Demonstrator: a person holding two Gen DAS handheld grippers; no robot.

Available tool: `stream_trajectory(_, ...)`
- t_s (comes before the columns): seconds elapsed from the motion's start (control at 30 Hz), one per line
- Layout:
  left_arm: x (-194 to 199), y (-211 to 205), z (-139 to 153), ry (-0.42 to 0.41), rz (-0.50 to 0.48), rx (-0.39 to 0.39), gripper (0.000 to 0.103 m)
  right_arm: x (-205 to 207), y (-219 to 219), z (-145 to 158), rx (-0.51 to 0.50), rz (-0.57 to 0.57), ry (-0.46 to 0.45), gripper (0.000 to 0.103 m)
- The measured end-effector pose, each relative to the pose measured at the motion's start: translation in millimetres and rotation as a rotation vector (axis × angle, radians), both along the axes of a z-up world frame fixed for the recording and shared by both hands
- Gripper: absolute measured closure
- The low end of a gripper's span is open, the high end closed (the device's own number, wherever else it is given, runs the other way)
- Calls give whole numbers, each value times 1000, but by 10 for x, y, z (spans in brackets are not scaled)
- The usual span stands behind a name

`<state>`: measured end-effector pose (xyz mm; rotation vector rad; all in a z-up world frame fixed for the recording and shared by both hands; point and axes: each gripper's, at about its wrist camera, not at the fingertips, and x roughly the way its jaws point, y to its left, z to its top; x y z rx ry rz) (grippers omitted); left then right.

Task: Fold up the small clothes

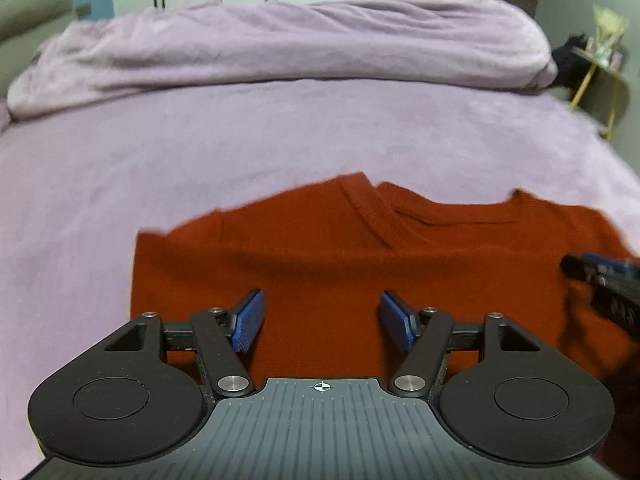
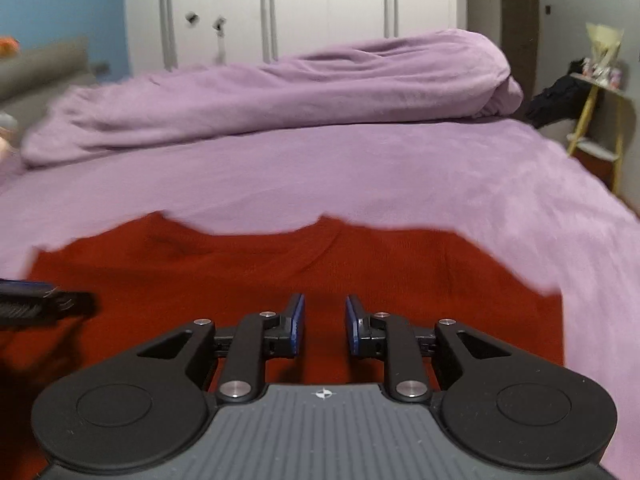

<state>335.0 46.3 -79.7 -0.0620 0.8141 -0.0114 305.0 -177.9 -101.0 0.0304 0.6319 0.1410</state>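
One red knitted sweater is counted, spread on the one bed. One bunched lilac duvet is counted beyond the sweater, at the far side of the bed. Two grippers are counted above the sweater: the left gripper and the right gripper, each fitted with two blue pads. One white wardrobe is seen behind the duvet; its doors cannot be counted with certainty. One small side table with yellow legs is counted to the right of the bed.
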Motion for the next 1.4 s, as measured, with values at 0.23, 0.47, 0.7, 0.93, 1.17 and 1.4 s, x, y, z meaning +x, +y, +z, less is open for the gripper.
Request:
stream_trajectory(0.23,-399,29,-103,-18,-55,-3,22,-578,-393,-84,-24,-66,5,81)
stream_trajectory(0.47,-664,96,18,34,-52,9,20,-970,-588,-105,-75,-89,1,75)
stream_trajectory(0.7,-979,80,127,32,-67,28,20,-948,-789,114,210,-156,56,70)
stream_trajectory(0.93,-917,270,66,65,25,-111,20,-475,-1206,-215,595,-352,172,95)
stream_trajectory(1.17,-795,385,58,64,66,-118,20,-519,-1401,-284,972,-275,130,98)
stream_trajectory(1.4,-729,613,42,82,145,-226,28,-640,-1205,-236,483,-264,146,100)
